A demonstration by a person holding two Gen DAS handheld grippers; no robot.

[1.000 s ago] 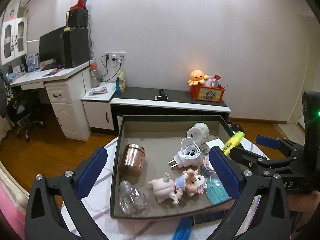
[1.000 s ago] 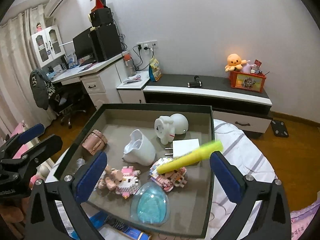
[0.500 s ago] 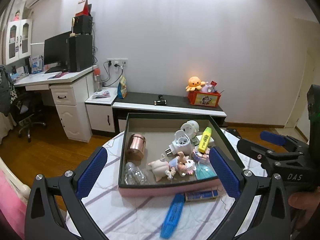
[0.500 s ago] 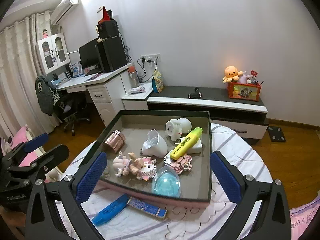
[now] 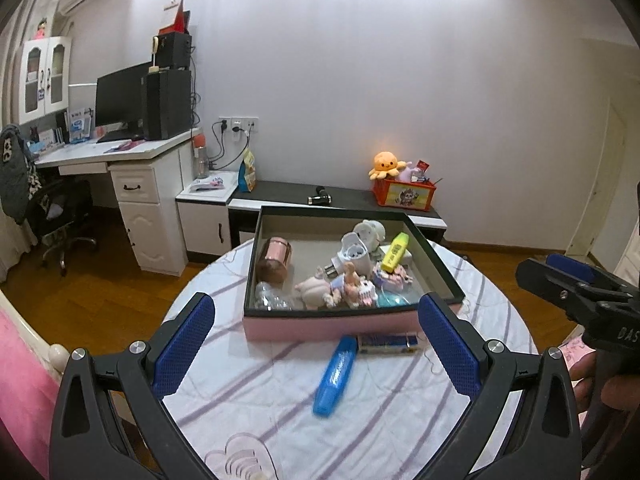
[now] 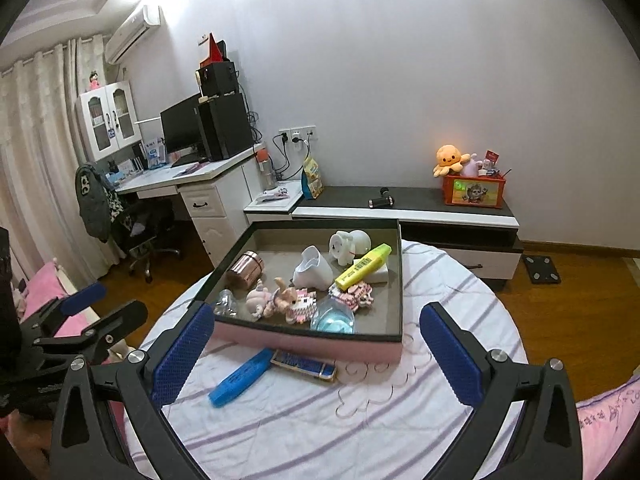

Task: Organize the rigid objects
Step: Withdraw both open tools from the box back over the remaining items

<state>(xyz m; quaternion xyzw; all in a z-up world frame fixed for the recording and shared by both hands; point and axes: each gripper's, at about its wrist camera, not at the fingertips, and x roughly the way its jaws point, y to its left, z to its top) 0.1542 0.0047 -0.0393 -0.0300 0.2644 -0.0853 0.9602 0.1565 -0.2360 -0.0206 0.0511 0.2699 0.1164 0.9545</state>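
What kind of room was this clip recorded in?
Most likely a bedroom doubling as a study: a computer desk with a monitor, pink bedding at the edge, and a plush octopus on the low cabinet.

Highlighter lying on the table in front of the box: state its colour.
The highlighter is blue, seen best in the right wrist view.

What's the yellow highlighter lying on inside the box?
The yellow highlighter lies propped across a white adapter block and the pink brick toy in the box. What lies directly beneath it is covered.
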